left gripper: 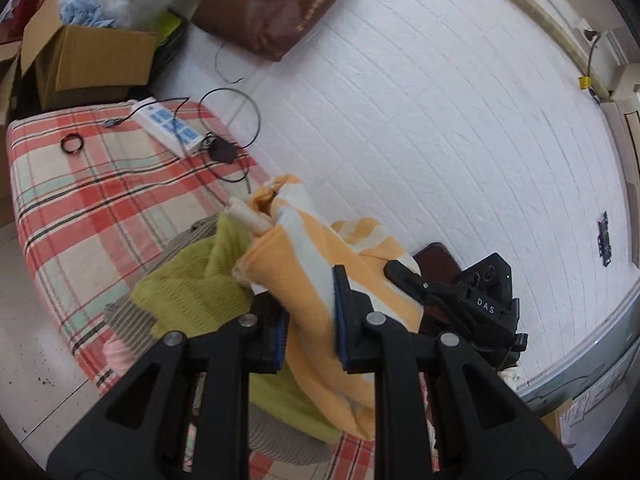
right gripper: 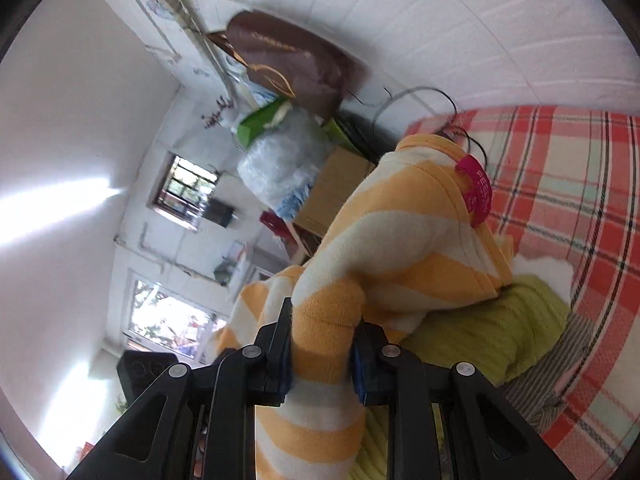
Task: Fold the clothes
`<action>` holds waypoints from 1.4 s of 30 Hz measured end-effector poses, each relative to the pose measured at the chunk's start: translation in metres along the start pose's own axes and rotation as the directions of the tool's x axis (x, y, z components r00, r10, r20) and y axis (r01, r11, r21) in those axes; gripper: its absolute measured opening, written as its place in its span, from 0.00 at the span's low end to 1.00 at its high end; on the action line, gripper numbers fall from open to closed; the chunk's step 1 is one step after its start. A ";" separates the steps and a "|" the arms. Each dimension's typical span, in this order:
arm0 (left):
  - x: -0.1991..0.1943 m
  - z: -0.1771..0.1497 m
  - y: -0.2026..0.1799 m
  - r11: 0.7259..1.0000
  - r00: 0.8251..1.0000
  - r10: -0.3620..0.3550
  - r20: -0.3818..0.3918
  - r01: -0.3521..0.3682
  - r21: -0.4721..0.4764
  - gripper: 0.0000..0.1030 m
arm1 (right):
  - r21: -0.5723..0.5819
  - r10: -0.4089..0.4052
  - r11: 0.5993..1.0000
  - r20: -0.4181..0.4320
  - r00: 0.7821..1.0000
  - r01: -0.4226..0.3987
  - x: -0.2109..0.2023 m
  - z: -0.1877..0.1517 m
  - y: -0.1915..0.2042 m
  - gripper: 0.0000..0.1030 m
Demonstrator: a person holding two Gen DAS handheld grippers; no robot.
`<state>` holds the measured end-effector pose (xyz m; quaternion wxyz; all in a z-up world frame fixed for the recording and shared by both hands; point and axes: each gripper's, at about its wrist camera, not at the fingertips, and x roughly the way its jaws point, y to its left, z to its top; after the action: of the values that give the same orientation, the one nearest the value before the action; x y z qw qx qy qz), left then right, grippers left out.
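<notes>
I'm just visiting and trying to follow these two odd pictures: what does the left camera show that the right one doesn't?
Only the left: a white power strip, a dark ring on the bedspread, and the other tongs.

Only the right: windows, and a pink label on the striped top.

Both: tongs shut on the striped top, the green knit, plaid bedspread, brown bag, cardboard box.

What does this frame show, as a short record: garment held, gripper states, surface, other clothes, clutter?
garment held: orange-and-white striped garment, lifted off the bed
left gripper: shut on the striped fabric
right gripper: shut on the same garment
surface: plaid bed cover
other clothes: green knit lying on a grey striped garment
clutter: power strip, cardboard box, brown bag
</notes>
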<state>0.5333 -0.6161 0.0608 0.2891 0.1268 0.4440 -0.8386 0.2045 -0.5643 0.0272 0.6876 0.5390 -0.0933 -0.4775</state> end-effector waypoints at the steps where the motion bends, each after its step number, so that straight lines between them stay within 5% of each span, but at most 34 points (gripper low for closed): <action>1: 0.005 -0.006 0.013 1.000 1.000 0.004 -0.015 -0.005 -0.023 0.21 | 0.009 -0.020 1.000 -0.015 1.000 0.020 0.007 -0.007 -0.009 0.25; 3: 0.014 -0.019 0.028 0.998 0.999 -0.010 -0.036 0.007 -0.062 0.21 | 0.041 -0.033 0.999 -0.027 0.999 0.034 0.012 -0.013 -0.027 0.28; 5: 0.018 -0.024 0.036 0.996 0.998 -0.036 -0.042 0.032 -0.088 0.21 | 0.073 -0.033 0.997 -0.028 0.999 0.035 0.012 -0.016 -0.041 0.44; 9: 0.022 -0.027 0.039 0.993 0.997 -0.068 -0.033 0.064 -0.095 0.22 | 0.092 -0.043 0.995 -0.031 0.999 0.046 0.011 -0.020 -0.058 0.45; 13: 0.019 -0.031 0.030 0.998 1.000 0.000 -0.007 0.000 -0.060 0.44 | 0.072 -0.054 0.996 -0.024 0.998 0.056 0.001 -0.021 -0.051 0.47; 17: 0.008 -0.039 0.017 0.999 0.998 0.049 0.048 -0.049 -0.005 0.51 | -0.010 -0.063 0.998 -0.005 0.998 0.063 -0.018 -0.024 -0.030 0.49; 24: -0.014 -0.054 -0.010 0.992 0.985 0.098 0.139 -0.108 0.066 0.52 | -0.126 -0.110 0.986 -0.002 0.994 0.109 -0.037 -0.040 -0.005 0.52; 31: -0.035 -0.081 -0.050 0.977 0.983 0.065 0.172 -0.098 0.190 0.53 | -0.225 -0.155 0.962 0.001 0.988 0.151 -0.058 -0.070 0.006 0.53; 36: -0.025 -0.125 -0.095 0.945 0.989 0.017 0.144 -0.063 0.321 0.80 | -0.444 -0.214 0.866 0.084 0.973 0.229 -0.096 -0.113 0.033 0.63; 42: 0.004 -0.184 -0.146 0.897 0.997 -0.023 0.069 -0.009 0.441 0.81 | -0.580 -0.291 0.692 0.321 0.901 0.430 -0.170 -0.183 0.046 0.75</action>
<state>0.4345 -0.4030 0.0510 0.2657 0.1571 0.2322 -0.9224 0.2580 -0.3182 0.0573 0.7077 0.2289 0.1129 -0.6589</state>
